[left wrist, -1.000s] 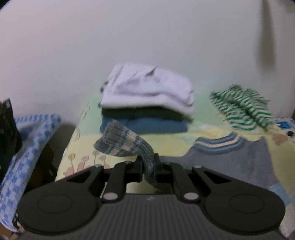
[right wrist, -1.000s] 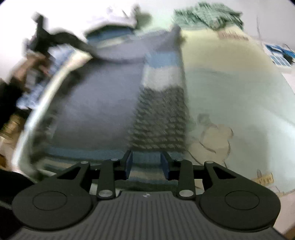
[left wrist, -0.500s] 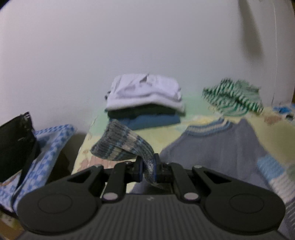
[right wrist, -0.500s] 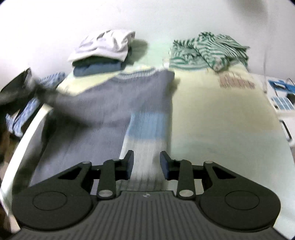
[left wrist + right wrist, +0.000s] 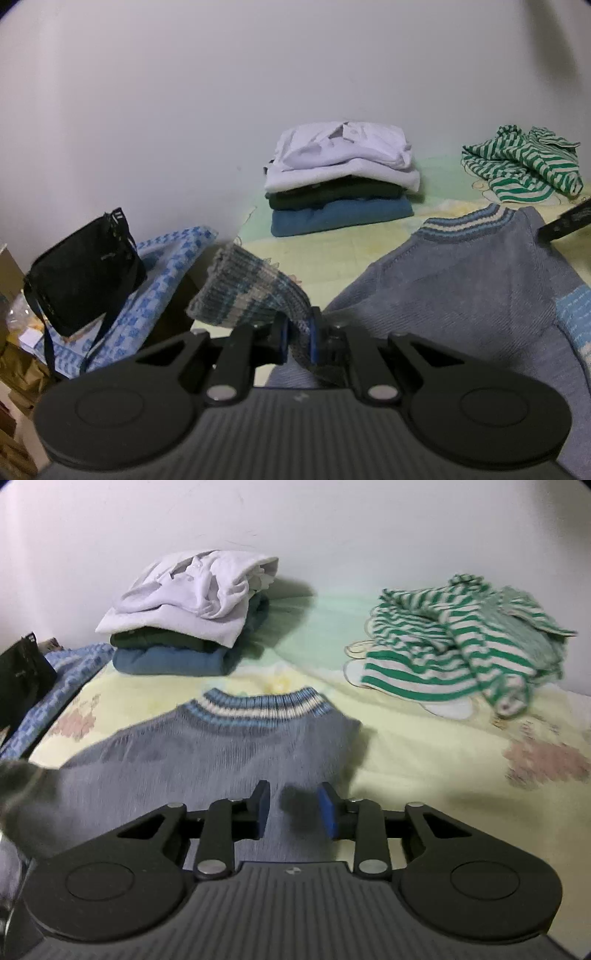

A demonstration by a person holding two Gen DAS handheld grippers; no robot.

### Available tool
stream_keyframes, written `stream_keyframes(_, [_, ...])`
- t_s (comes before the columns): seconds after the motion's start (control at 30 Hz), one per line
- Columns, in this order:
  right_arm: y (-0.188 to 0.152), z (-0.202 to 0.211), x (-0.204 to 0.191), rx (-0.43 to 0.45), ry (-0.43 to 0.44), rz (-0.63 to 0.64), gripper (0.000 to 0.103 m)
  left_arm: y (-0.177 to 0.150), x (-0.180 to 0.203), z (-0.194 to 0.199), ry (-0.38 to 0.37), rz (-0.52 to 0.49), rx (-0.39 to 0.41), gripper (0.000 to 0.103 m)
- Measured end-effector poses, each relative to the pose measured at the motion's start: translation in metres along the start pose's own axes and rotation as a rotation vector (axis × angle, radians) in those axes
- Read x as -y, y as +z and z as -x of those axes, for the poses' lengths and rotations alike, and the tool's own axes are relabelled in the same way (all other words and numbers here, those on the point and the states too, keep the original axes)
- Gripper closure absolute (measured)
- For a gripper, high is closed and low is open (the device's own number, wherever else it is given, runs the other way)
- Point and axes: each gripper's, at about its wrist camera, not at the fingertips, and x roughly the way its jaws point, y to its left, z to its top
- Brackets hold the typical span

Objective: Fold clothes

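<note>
In the left wrist view, the left claw [image 5: 296, 338] is clamped tight on the striped cuff of a sleeve [image 5: 251, 299], which rises from between the fingers and flops over to the left, off the bed. The sleeve belongs to a grey sweater [image 5: 458, 280] spread flat on the bed [image 5: 332, 251], its striped collar pointing toward the wall. Behind it stands a stack of folded clothes [image 5: 341, 184], white on top, dark green in the middle, blue at the bottom, and further right lies a crumpled green-striped shirt [image 5: 521, 166]. Off the bed's left edge a black bag [image 5: 81, 266] rests on a blue checked cloth [image 5: 162, 273]. In the right wrist view, the right claw [image 5: 295, 808] is spread wide with nothing between its fingers, hovering over the sweater [image 5: 221, 753] near its right shoulder. The stack of folded clothes [image 5: 184, 613] sits at the back left against the wall and the green-striped shirt [image 5: 458, 646] at the back right, well apart from the sweater
</note>
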Motion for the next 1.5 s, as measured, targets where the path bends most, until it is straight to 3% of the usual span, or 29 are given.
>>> stream_keyframes(0.07, [0.002,-0.021,0.008,-0.03,0.01,-0.015,0.083,0.002,0.001,0.002,0.032,0.01,-0.006,0.094])
stream_keyframes(0.17, [0.003,-0.026,0.013,0.001,0.039,0.019,0.086,0.007,-0.002,0.006,0.07,0.03,-0.02,0.089])
stream_keyframes(0.3, [-0.005,0.004,0.013,0.023,0.106,0.03,0.083,0.014,-0.002,0.014,0.07,0.016,-0.006,0.085])
stream_keyframes(0.37, [-0.02,0.011,0.006,-0.014,0.14,0.068,0.083,0.017,0.001,0.017,0.064,-0.004,0.007,0.085])
stream_keyframes(0.4, [-0.028,0.009,0.0,-0.051,0.144,0.097,0.083,0.019,0.002,0.018,0.057,-0.014,0.013,0.085])
stream_keyframes(0.5, [-0.037,0.006,-0.016,-0.016,0.098,0.196,0.083,0.024,0.005,0.019,0.03,-0.023,0.026,0.085])
stream_keyframes(0.53, [-0.034,0.008,-0.017,-0.022,0.097,0.164,0.083,0.023,0.006,0.017,0.021,-0.023,0.021,0.085])
stream_keyframes(0.63, [-0.033,0.025,-0.017,-0.019,0.142,0.076,0.08,0.021,0.008,0.012,-0.005,-0.023,0.009,0.085])
stream_keyframes(0.87, [-0.054,0.058,-0.052,-0.017,0.26,0.118,0.07,-0.028,0.004,0.001,-0.085,0.071,-0.105,0.084])
stream_keyframes(1.0, [-0.051,0.069,-0.098,-0.001,0.357,0.179,0.062,-0.057,0.002,-0.003,-0.092,0.074,-0.156,0.077])
stream_keyframes(1.13, [-0.042,0.06,-0.148,-0.059,0.499,0.191,0.045,-0.067,-0.001,-0.007,-0.112,0.078,-0.152,0.072])
stream_keyframes(1.2, [-0.041,0.052,-0.171,-0.096,0.558,0.184,0.042,-0.067,-0.001,-0.009,-0.119,0.079,-0.143,0.071])
stream_keyframes(1.23, [-0.043,0.047,-0.181,-0.103,0.557,0.198,0.04,-0.068,-0.001,-0.009,-0.121,0.079,-0.138,0.071])
stream_keyframes(1.4, [-0.054,0.032,-0.203,-0.078,0.368,0.264,0.042,-0.07,-0.004,-0.008,-0.138,0.078,-0.121,0.068])
stream_keyframes(1.5, [-0.052,0.026,-0.182,-0.076,0.351,0.145,0.041,-0.07,-0.008,-0.01,-0.151,0.088,-0.116,0.065])
